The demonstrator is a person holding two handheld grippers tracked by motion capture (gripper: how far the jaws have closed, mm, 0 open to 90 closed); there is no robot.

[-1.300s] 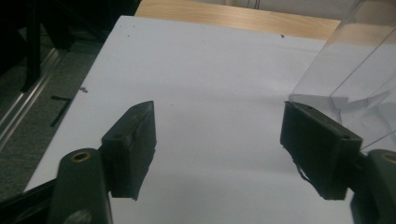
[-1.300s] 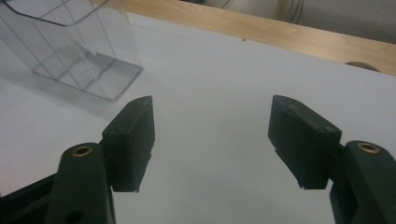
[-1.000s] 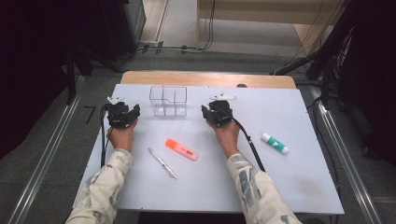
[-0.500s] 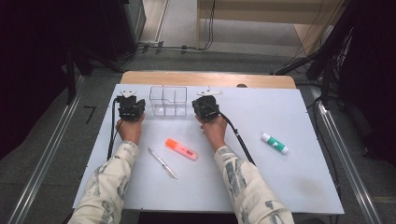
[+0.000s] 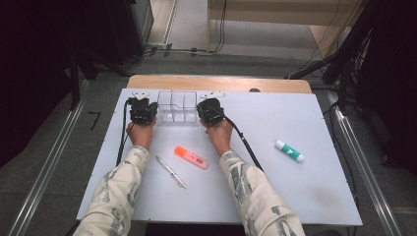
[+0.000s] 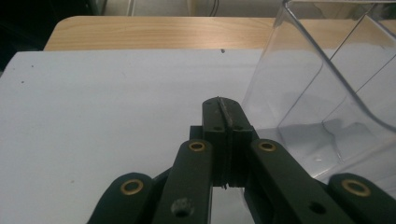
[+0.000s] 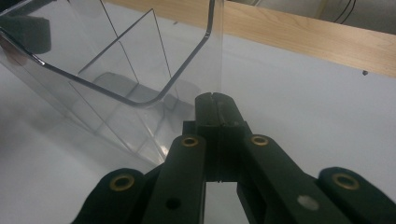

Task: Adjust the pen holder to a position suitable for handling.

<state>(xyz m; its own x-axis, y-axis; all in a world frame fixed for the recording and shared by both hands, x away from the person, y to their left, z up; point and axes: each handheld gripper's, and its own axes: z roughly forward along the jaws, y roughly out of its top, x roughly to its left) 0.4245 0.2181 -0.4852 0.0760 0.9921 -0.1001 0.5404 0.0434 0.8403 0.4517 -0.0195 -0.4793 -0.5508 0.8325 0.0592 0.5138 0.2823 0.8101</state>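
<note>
A clear plastic organiser box with dividers (image 5: 177, 105) stands at the far edge of the white table (image 5: 305, 191). The left gripper (image 5: 144, 109) and right gripper (image 5: 210, 110) flank it closely, each with jaws pressed together and holding nothing.

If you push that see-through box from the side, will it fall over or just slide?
The clear box would probably slide: it sits flat on the smooth white table and looks wider than tall. Its thin plastic walls suggest it is light, so a nudge could shift it easily. It looks stiff, not floppy.
</note>
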